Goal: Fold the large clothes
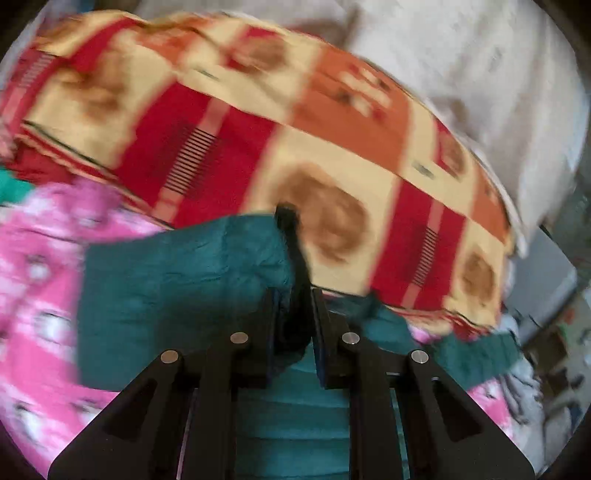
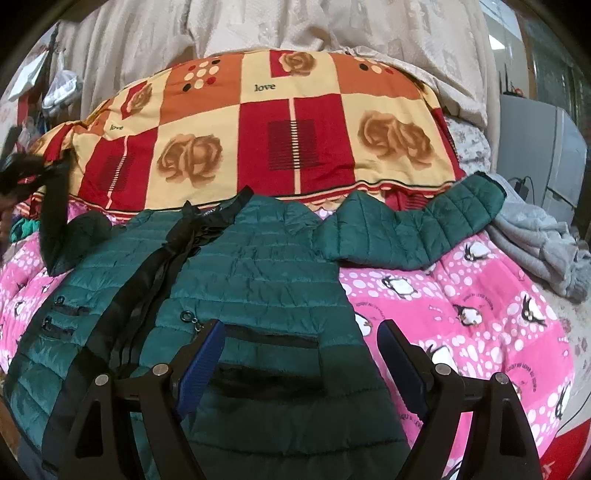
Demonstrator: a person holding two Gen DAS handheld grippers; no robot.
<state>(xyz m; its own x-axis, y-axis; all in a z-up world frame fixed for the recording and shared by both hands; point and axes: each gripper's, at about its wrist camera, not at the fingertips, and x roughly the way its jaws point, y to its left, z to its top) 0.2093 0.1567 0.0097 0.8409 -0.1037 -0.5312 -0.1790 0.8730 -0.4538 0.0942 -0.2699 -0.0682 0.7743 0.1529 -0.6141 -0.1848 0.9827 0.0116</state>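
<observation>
The green puffer jacket point(image 2: 236, 295) lies front-up across the pink penguin blanket point(image 2: 480, 314), filling the frame's centre. The left hand-held gripper point(image 1: 293, 295) is clamped on its sleeve (probably to fold it inward), lifted at upper left; the right hand-held gripper point(image 2: 301, 354) hovers wide open, empty, over the hem.

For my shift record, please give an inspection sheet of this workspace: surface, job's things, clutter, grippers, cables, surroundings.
Surface: pink penguin blanket.
Job's things: green quilted jacket lying front up, one sleeve spread sideways.
Clutter: grey garment; patchwork rose quilt behind.
Grippers: left gripper shut on the other sleeve; right gripper open over the jacket hem.
Cables: one dark cable.
Surroundings: pale curtain, grey appliance.
</observation>
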